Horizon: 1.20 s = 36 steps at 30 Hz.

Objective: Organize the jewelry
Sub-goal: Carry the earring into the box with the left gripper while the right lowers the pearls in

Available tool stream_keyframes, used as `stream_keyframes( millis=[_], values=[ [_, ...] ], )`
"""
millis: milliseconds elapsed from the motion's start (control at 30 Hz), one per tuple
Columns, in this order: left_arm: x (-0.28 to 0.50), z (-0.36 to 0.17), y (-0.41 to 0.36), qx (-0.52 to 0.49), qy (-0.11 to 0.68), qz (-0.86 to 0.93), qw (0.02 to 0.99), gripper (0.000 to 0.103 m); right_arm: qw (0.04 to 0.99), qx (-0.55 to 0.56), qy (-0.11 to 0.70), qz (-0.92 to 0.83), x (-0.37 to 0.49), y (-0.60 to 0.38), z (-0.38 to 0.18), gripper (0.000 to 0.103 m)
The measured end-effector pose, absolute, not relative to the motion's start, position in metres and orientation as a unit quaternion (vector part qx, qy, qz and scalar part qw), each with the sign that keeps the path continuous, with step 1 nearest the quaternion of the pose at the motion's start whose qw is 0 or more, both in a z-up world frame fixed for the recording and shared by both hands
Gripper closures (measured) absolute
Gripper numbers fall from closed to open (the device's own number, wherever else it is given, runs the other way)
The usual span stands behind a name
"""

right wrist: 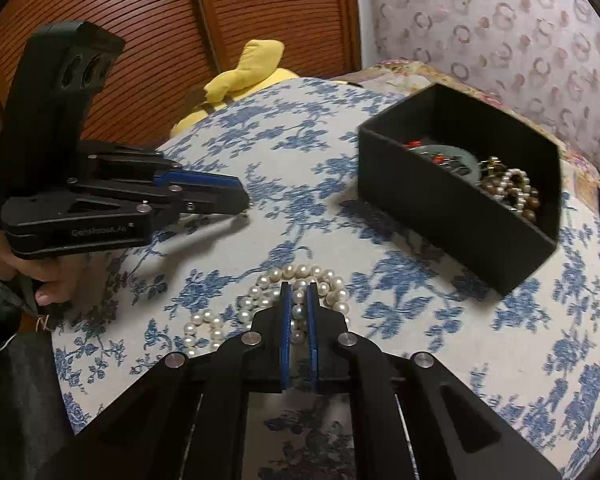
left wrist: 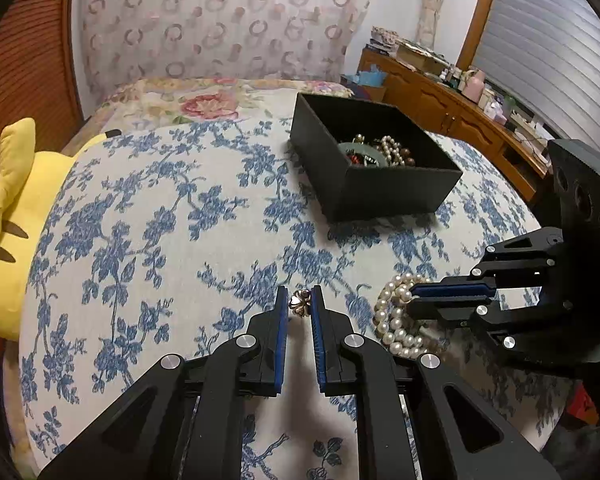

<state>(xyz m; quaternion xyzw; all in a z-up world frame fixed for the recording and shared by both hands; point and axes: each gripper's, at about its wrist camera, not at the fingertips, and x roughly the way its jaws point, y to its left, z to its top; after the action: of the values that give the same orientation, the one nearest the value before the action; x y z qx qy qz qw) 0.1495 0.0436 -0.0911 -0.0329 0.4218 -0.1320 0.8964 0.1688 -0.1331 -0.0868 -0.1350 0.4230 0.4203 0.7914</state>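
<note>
My left gripper [left wrist: 300, 304] is shut on a small gold flower-shaped brooch [left wrist: 301, 305], held at its fingertips just above the blue-flowered cloth. My right gripper [right wrist: 299, 300] is shut on a white pearl necklace [right wrist: 300, 280] whose strands lie coiled on the cloth. In the left wrist view the right gripper [left wrist: 416, 298] comes in from the right over the pearl necklace [left wrist: 392, 320]. In the right wrist view the left gripper [right wrist: 242, 196] comes in from the left. A black open box [left wrist: 380, 184] holds beads, pearls and a green bangle; it also shows in the right wrist view [right wrist: 452, 208].
A yellow plush toy [left wrist: 12, 216] lies at the left edge of the round cloth-covered table [left wrist: 148, 216]. A wooden sideboard [left wrist: 460, 108] with clutter stands behind on the right. A wooden slatted door [right wrist: 260, 12] is behind the table.
</note>
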Motion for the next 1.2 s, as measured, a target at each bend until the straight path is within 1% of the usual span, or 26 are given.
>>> stream_keyframes(
  millis=[200, 667, 1000, 1200],
  values=[
    [0.159, -0.073, 0.039, -0.03, 0.399, -0.136, 0.906, 0.093, 0.823, -0.108, 0.376, 0.412, 0.174, -0.154, -0.044, 0.095],
    [0.188, -0.03, 0.022, -0.017, 0.351, -0.153, 0.923, 0.093, 0.868, -0.096, 0.259, 0.413, 0.186, -0.18, 0.062, 0.095],
    [0.206, -0.01, 0.013, -0.017, 0.33, -0.162, 0.93, 0.093, 0.89, -0.086, 0.202, 0.401, 0.215, -0.195, 0.118, 0.095],
    [0.221, -0.005, 0.007, -0.016, 0.325, -0.167, 0.931, 0.093, 0.897, -0.074, 0.179, 0.397, 0.236, -0.2, 0.141, 0.095]
  ],
)
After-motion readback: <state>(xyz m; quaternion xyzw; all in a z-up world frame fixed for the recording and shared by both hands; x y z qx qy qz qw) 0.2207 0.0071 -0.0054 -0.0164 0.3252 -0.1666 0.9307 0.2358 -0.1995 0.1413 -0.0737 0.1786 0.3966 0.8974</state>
